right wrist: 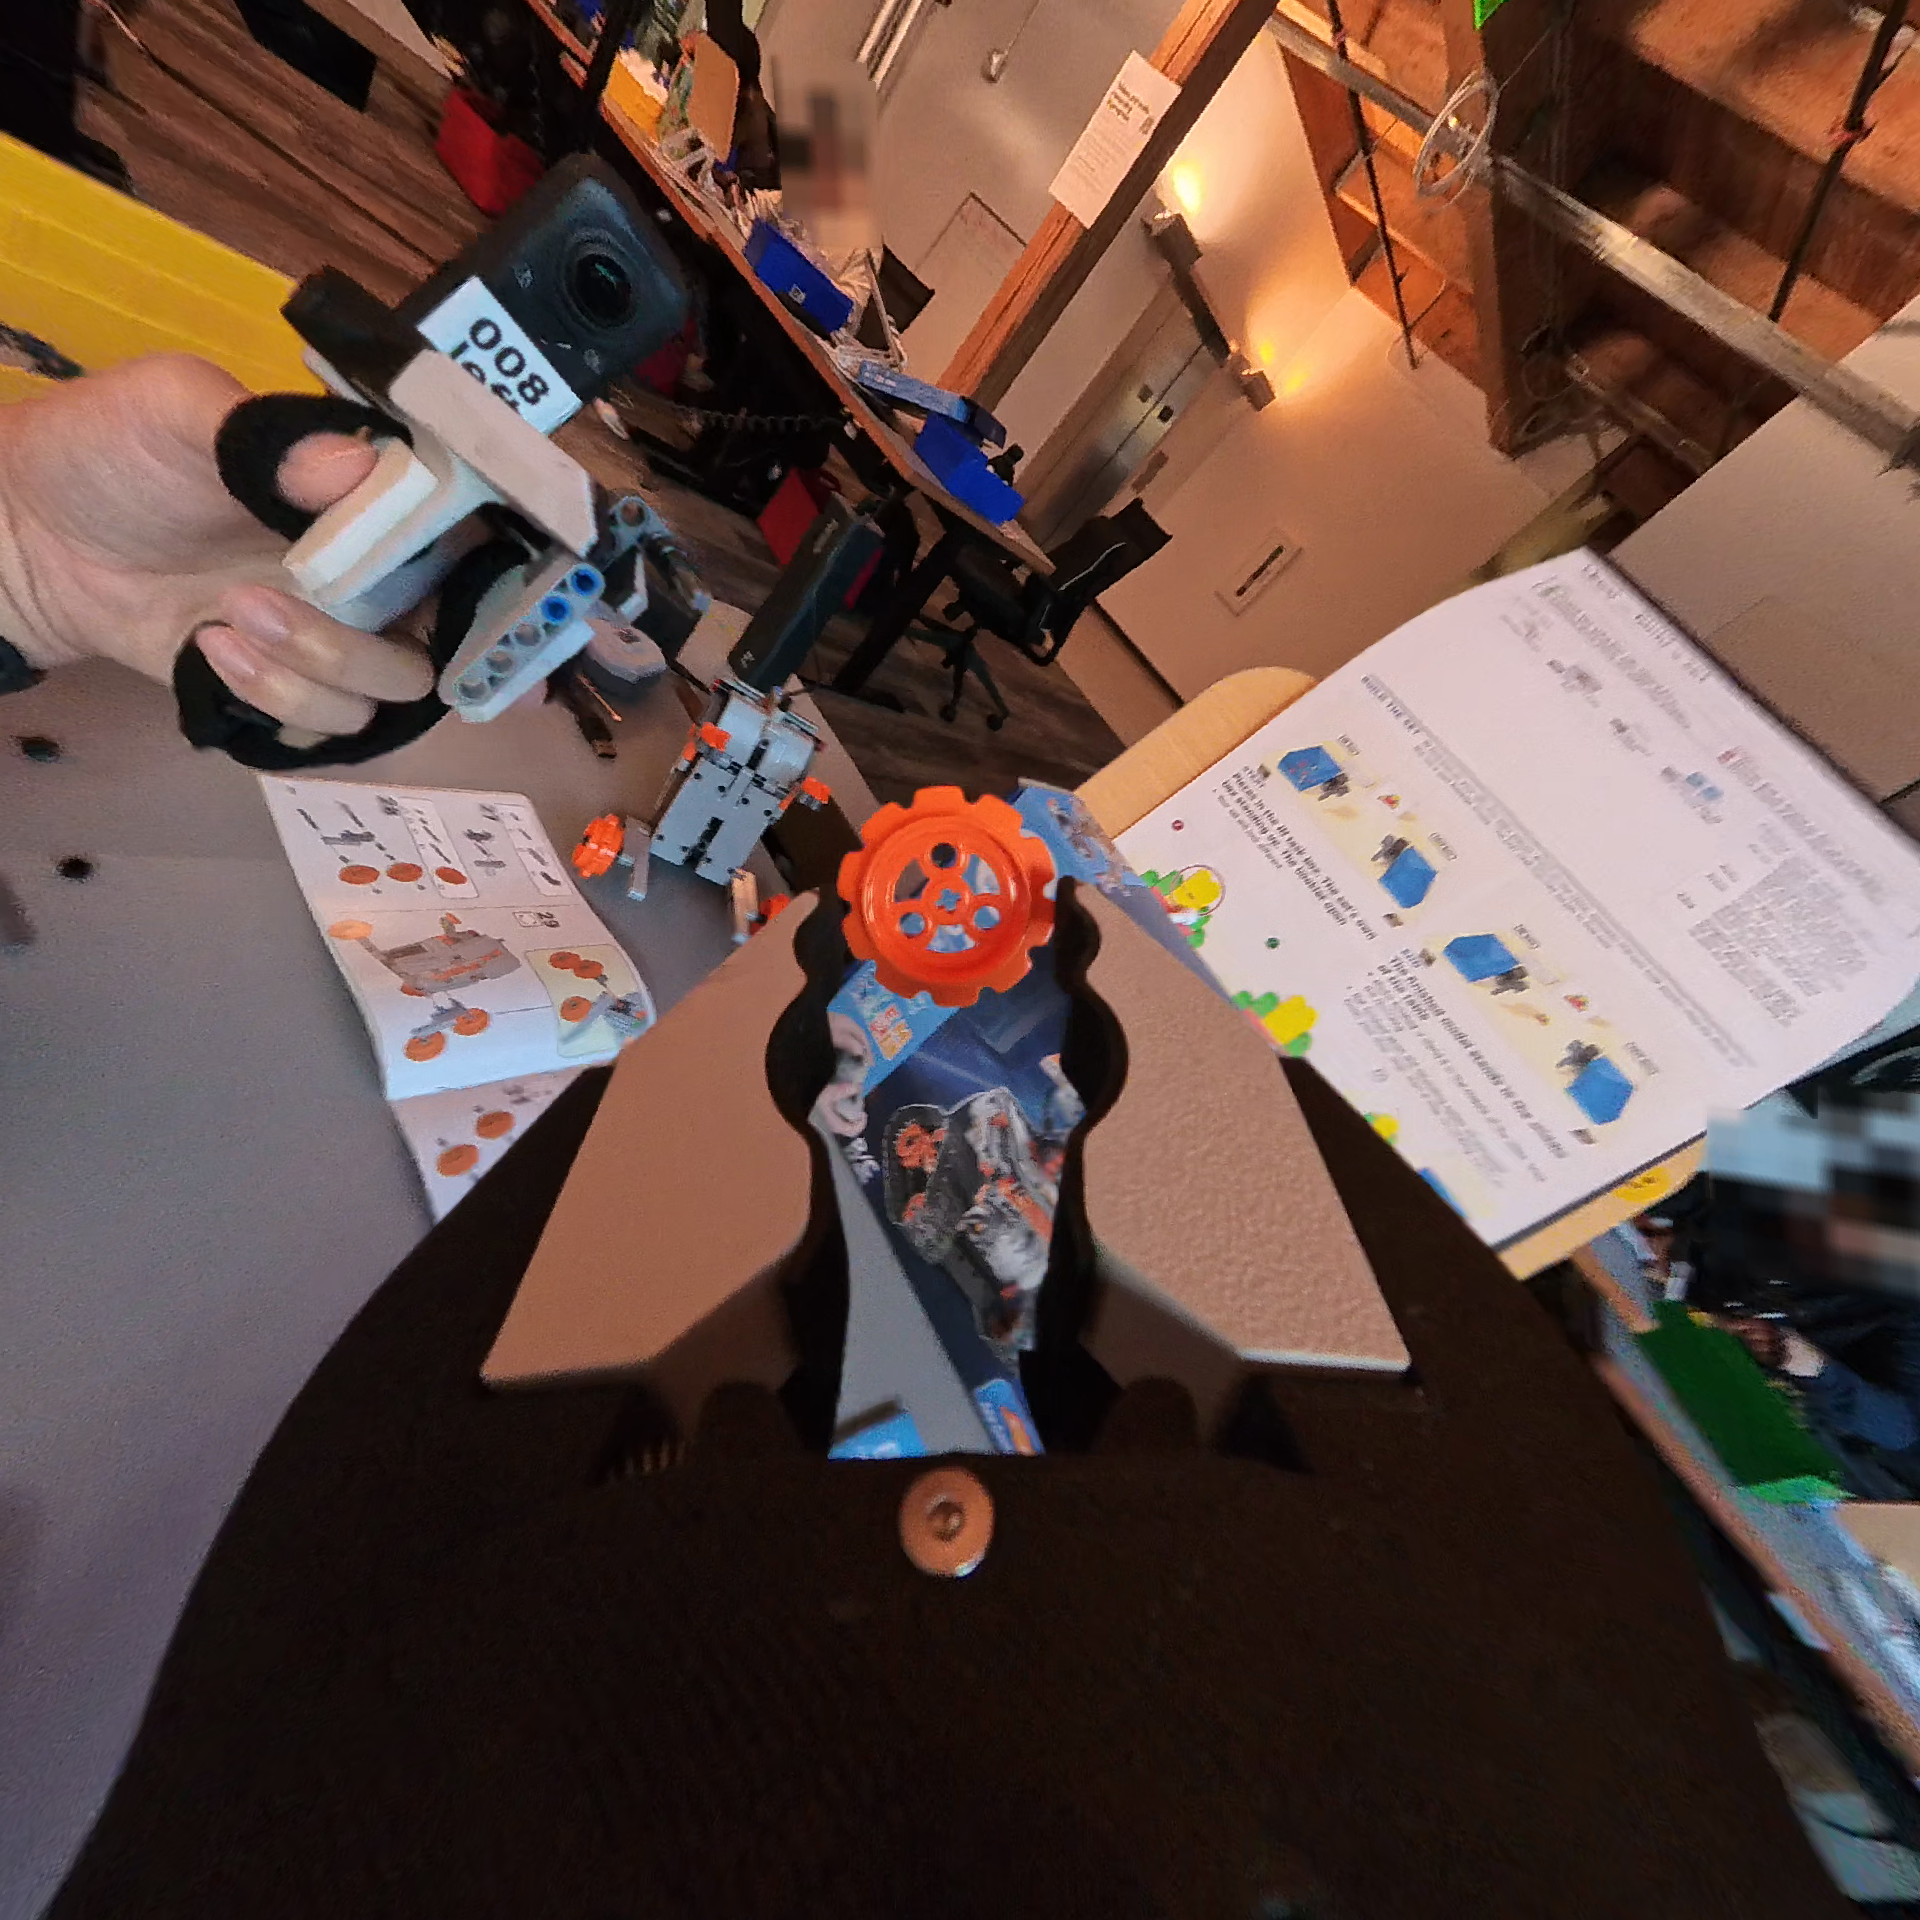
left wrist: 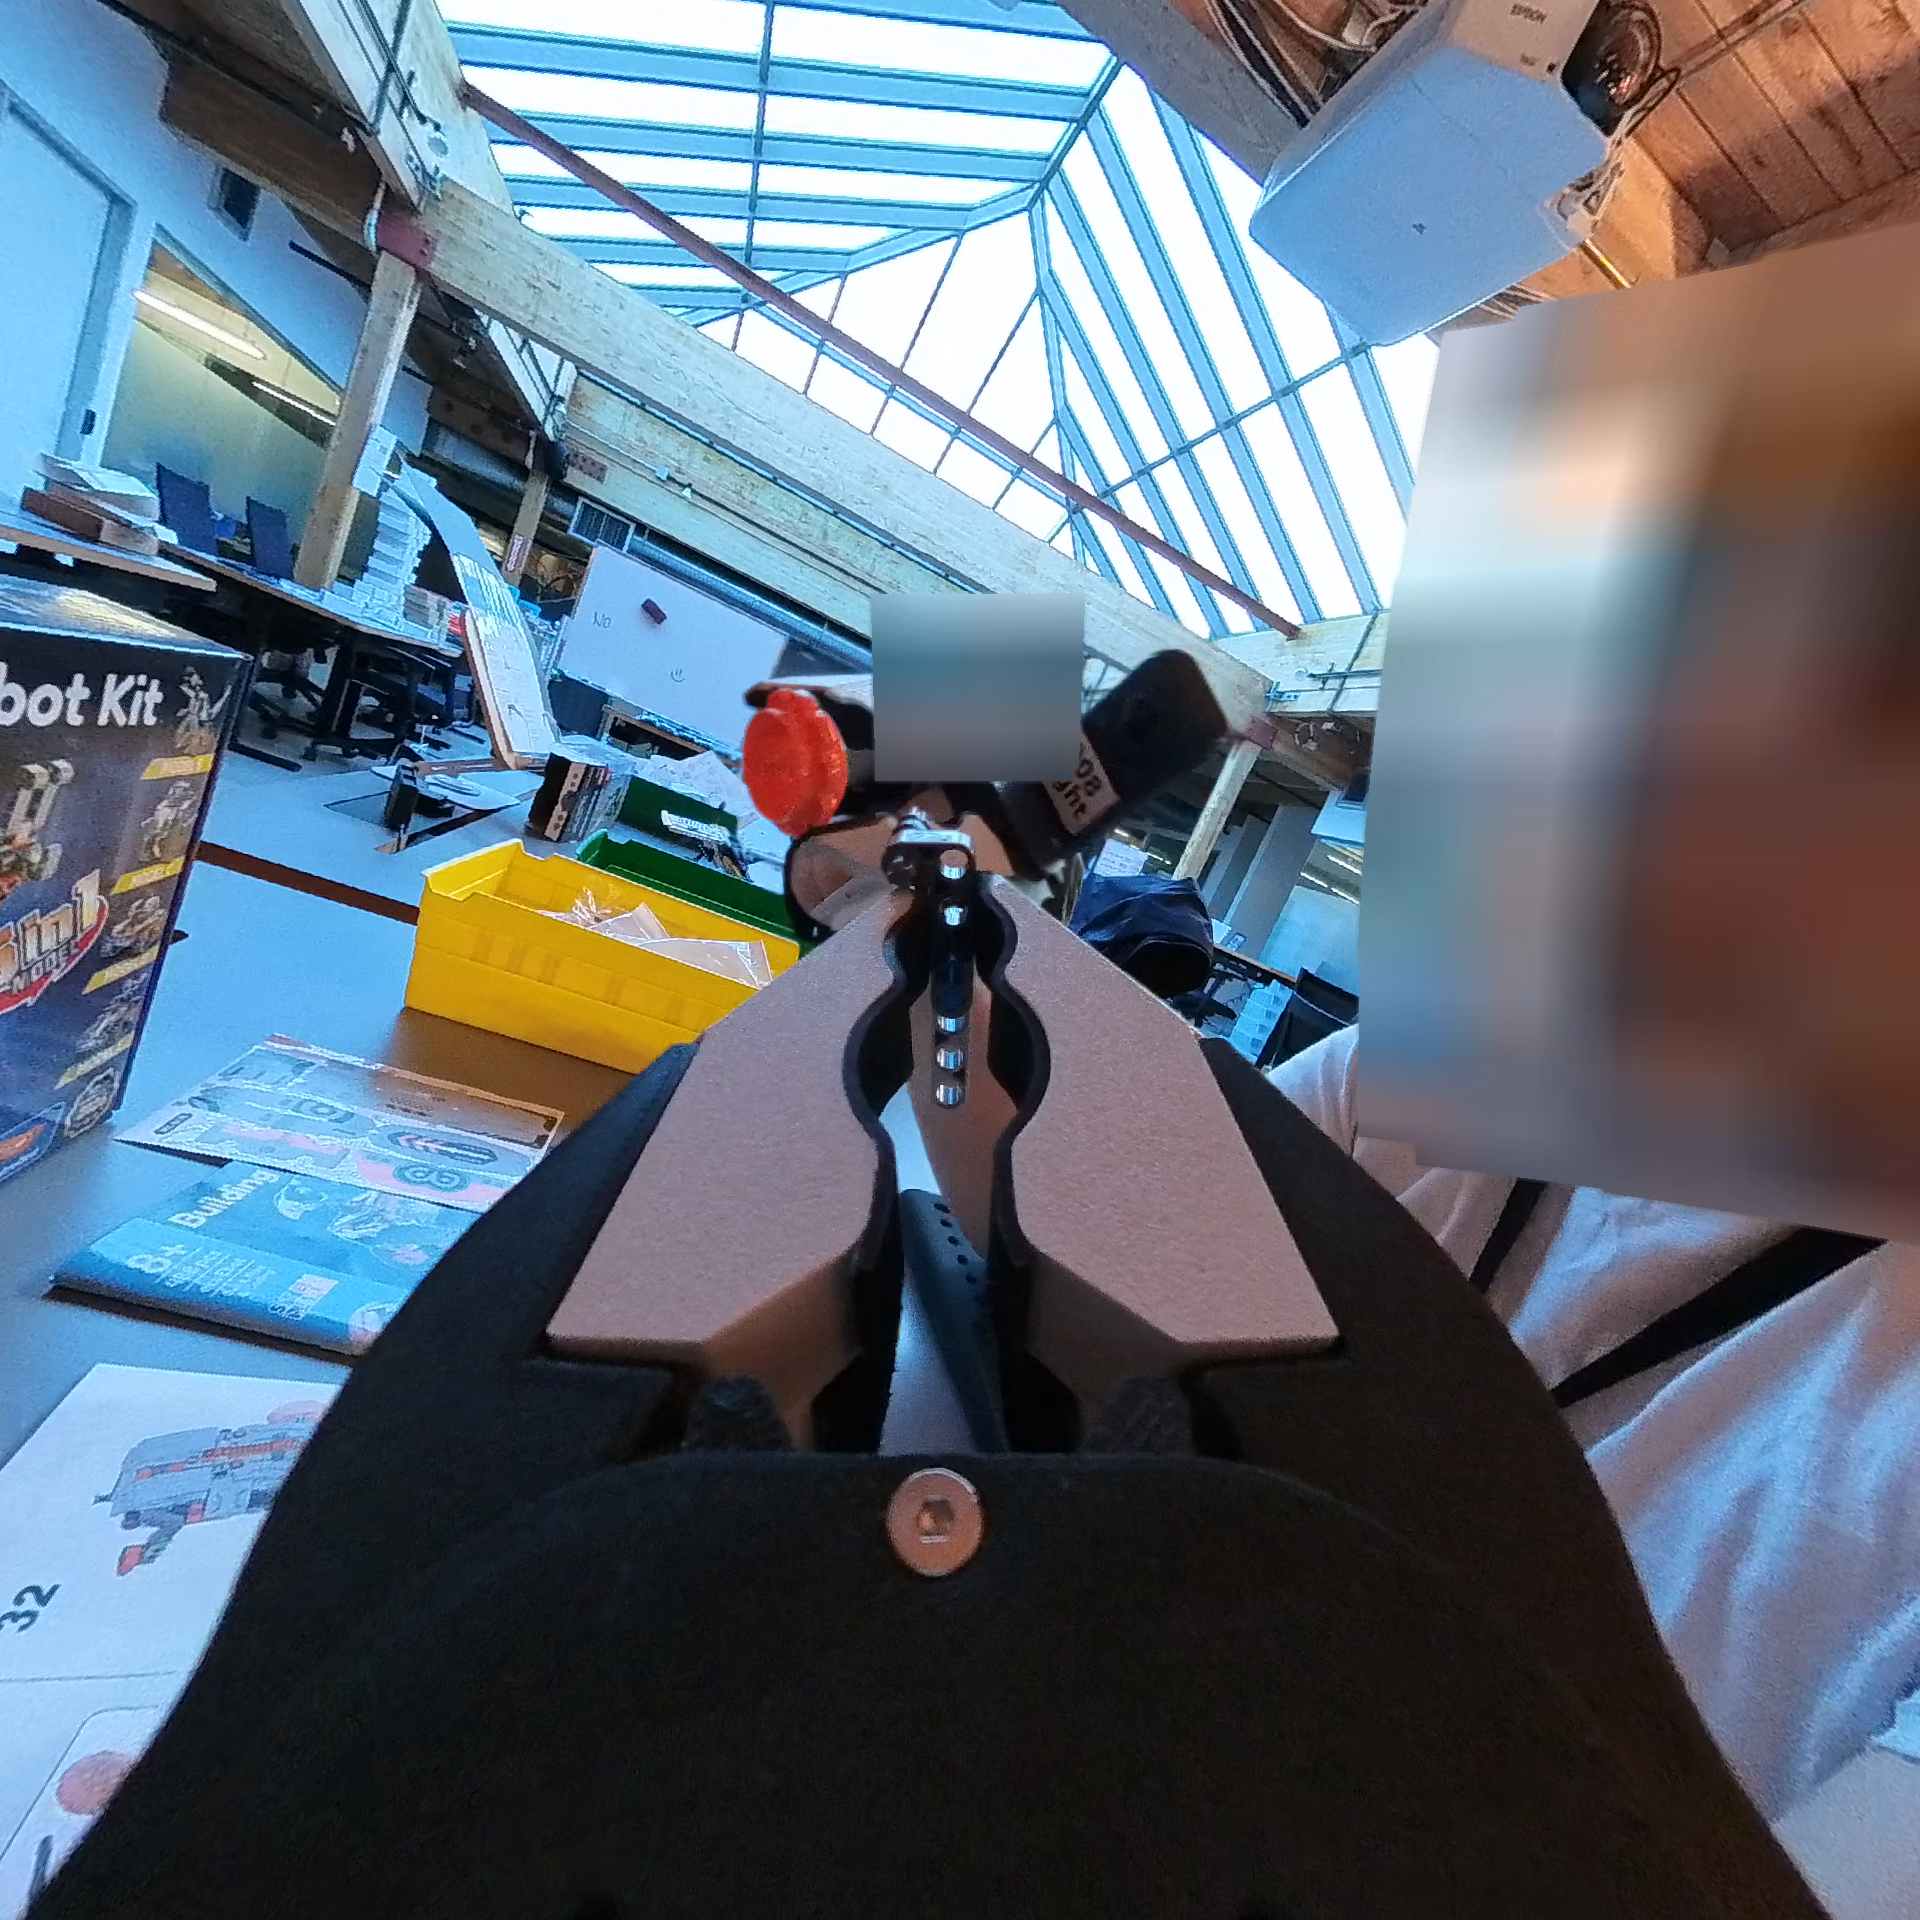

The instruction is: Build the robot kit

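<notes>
Overhead, a glazed skylight fills the left wrist view, where the left hand-held gripper [left wrist: 948, 935] is pinched nearly closed on a slim grey perforated beam [left wrist: 948, 997], its row of round holes running along the narrow gap between the matte, grainy fingers. Just beyond its tips sits the orange gear wheel [left wrist: 795, 761], seen edge-on and carried by the right hand-held gripper farther off. To the left of the fingers on the bench [left wrist: 291, 935] lie a glossy yellow plastic bin [left wrist: 540, 966] holding clear bags, a dark printed kit box [left wrist: 94, 831] and flat instruction sheets [left wrist: 353, 1122].

Only the right wrist view shows the wheel face-on: the right hand-held gripper [right wrist: 948, 914] clamps the notched, spoked plastic disc at its fingertips, jaws parted only by the disc's width. Up and to the left, a person's hand [right wrist: 135, 530] holds the left hand-held gripper with the beam, blue pins in its end holes. Between them on the bench stands a partly built grey and orange model [right wrist: 727, 800], beside an open booklet [right wrist: 457, 935]. To the right, a large white manual page [right wrist: 1538, 894] stands tilted.
</notes>
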A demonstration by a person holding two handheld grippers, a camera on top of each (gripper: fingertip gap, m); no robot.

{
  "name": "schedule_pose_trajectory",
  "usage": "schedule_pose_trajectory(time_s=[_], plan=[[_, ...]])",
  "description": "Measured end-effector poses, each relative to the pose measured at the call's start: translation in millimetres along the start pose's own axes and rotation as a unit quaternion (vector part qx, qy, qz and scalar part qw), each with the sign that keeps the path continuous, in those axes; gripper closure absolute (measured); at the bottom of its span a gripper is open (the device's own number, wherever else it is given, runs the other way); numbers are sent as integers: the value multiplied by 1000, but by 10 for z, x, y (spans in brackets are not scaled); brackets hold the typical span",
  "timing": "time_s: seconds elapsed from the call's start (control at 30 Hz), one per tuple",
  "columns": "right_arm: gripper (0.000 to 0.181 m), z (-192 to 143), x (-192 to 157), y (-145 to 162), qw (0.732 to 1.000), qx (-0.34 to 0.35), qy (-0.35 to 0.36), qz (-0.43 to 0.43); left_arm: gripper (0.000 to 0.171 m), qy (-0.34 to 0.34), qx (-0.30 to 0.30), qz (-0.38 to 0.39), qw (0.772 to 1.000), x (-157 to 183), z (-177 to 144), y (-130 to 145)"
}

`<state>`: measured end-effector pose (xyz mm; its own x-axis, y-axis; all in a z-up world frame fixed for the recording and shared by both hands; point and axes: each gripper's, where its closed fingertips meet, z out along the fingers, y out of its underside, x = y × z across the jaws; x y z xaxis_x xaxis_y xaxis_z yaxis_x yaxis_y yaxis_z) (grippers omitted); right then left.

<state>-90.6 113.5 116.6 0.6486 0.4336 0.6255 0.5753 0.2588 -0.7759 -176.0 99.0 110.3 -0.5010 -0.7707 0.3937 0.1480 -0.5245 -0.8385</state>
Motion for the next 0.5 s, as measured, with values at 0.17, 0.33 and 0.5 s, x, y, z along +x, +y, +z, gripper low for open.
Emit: schedule_pose_trajectory(time_s=[0.17, 0.33, 0.5], plan=[[141, 107, -36, 152, 989, 29, -58, 132, 168, 17, 8, 6, 1000, 82, 18, -55], [142, 130, -58, 148, 972, 68, -96, 201, 168, 14, 6, -3, 1000, 32, 65, -48], [142, 129, -102, 111, 964, 86, -117, 225, 168, 9, -5, -9, 1000, 5, 132, -6]])
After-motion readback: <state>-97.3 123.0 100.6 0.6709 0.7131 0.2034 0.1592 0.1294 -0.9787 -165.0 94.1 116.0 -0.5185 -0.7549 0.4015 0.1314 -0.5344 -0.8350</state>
